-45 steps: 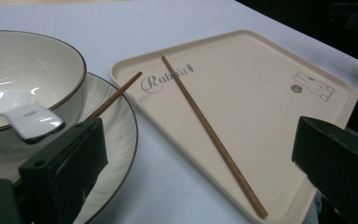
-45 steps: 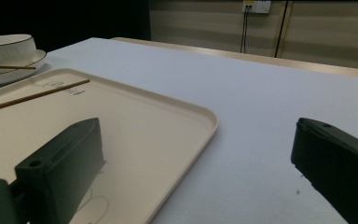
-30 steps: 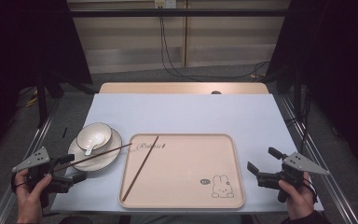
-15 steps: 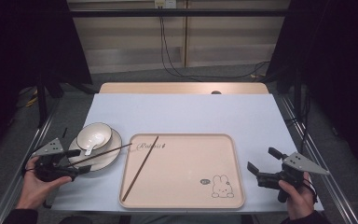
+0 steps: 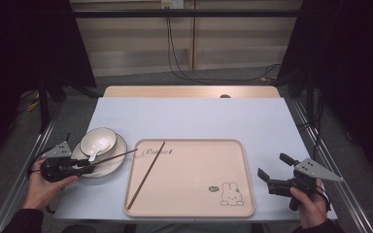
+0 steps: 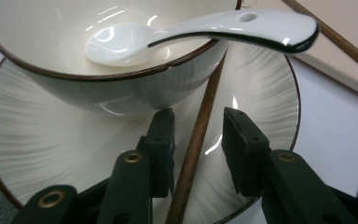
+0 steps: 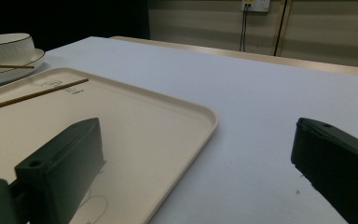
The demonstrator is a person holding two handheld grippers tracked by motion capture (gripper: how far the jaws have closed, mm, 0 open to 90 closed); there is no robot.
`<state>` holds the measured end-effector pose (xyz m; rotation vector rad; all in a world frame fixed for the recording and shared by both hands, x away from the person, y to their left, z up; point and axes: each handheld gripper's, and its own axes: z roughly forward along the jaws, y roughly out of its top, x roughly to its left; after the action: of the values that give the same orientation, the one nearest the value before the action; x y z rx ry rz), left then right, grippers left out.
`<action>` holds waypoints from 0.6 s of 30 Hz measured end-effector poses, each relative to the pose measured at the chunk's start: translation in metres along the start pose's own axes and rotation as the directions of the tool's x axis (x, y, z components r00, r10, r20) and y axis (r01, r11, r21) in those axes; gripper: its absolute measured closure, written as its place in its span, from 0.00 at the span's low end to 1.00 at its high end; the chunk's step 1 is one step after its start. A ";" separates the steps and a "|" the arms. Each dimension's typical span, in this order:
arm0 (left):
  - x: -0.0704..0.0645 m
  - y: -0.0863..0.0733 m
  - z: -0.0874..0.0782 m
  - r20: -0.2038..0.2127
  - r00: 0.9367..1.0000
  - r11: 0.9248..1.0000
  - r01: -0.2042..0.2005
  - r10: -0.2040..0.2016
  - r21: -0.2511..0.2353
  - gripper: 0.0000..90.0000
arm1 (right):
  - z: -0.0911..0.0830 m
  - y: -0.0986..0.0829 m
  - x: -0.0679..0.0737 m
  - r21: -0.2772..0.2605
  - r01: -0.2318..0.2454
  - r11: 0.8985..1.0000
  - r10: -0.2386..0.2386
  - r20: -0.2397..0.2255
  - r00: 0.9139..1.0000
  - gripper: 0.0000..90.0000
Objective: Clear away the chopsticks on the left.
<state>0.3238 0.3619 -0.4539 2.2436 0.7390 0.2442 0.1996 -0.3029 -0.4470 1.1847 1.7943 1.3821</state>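
Left gripper (image 6: 198, 149): jaws stood partly open on either side of a wooden chopstick (image 6: 199, 140), not quite closed on it, clear gaps showing on both sides. Lay across the ribbed plate (image 6: 42, 140), that chopstick, passing beside the bowl (image 6: 102, 88) standing on the plate. Rested in the bowl a white spoon (image 6: 200, 30), handle out over the rim. Seen from the high view at the tabletop's (image 5: 194, 116) left edge, with the chopstick's far tip reaching the left rim of the tray (image 5: 189, 204). Lay slantwise inside the tray a second chopstick (image 5: 146, 174).

Right gripper (image 5: 276, 172): jaws spread wide and empty, held low over the tabletop just beside the tray's right edge, well apart from the plate
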 end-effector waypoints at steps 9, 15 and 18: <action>-0.004 0.006 0.007 0.044 0.999 1.000 -0.007 0.006 0.022 0.92 | 0.000 0.000 0.000 0.002 -0.002 1.000 0.002 -0.003 1.000 0.02; -0.008 0.008 0.005 0.060 0.998 1.000 0.008 -0.009 0.021 0.94 | 0.000 0.000 0.000 0.002 -0.002 1.000 0.002 -0.002 1.000 0.02; -0.010 0.008 0.003 0.069 0.997 1.000 0.019 -0.019 0.009 0.94 | 0.000 0.000 0.000 0.001 -0.002 1.000 0.002 -0.001 1.000 0.02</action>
<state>0.3205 0.3501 -0.4498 2.2406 0.7253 0.1533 0.1997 -0.3033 -0.4471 1.1871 1.7946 1.3832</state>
